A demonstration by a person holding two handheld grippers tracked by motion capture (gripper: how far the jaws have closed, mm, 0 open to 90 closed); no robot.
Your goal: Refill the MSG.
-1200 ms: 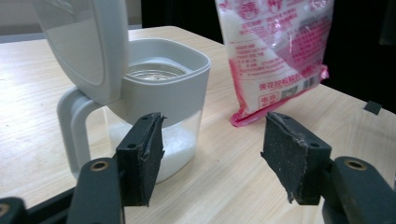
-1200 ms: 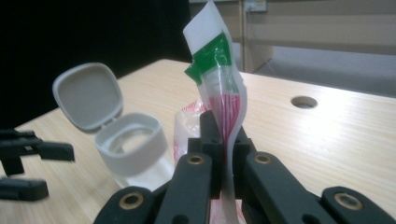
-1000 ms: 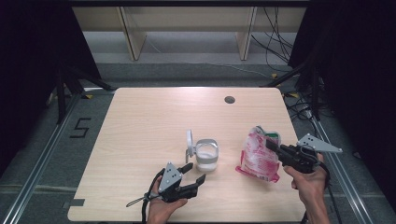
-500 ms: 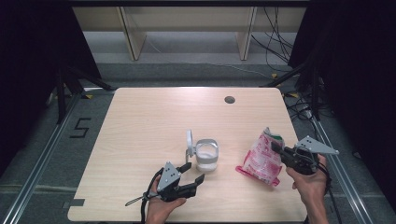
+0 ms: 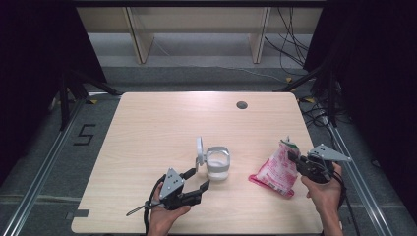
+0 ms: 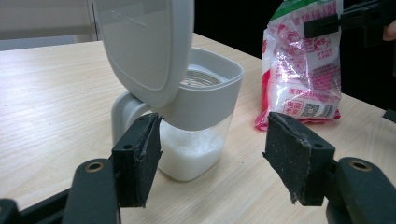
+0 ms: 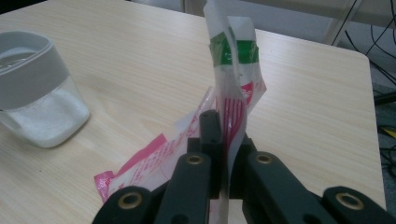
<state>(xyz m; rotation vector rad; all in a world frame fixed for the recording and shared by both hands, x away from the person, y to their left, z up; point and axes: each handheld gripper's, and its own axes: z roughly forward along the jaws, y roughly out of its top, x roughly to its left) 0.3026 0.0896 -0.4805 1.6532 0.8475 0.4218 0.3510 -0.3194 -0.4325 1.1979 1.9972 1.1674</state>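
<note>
A clear container (image 5: 218, 163) with a grey rim holds white granules, and its grey flip lid (image 5: 200, 150) stands open at its left. My left gripper (image 5: 196, 179) is open just in front of the container (image 6: 196, 116), its jaws apart on either side without touching it. A pink and white plastic bag (image 5: 275, 169) with a green top rests its bottom on the table to the right. My right gripper (image 5: 294, 158) is shut on the bag (image 7: 233, 93) near its upper edge, holding the top up.
The wooden table (image 5: 162, 128) has a small dark round hole (image 5: 241, 104) near its far edge. Shelving and cables lie beyond the table. The bag sits close to the table's right edge.
The right gripper and the top of the bag have shifted slightly to the right. The left gripper and the container have stayed put.
</note>
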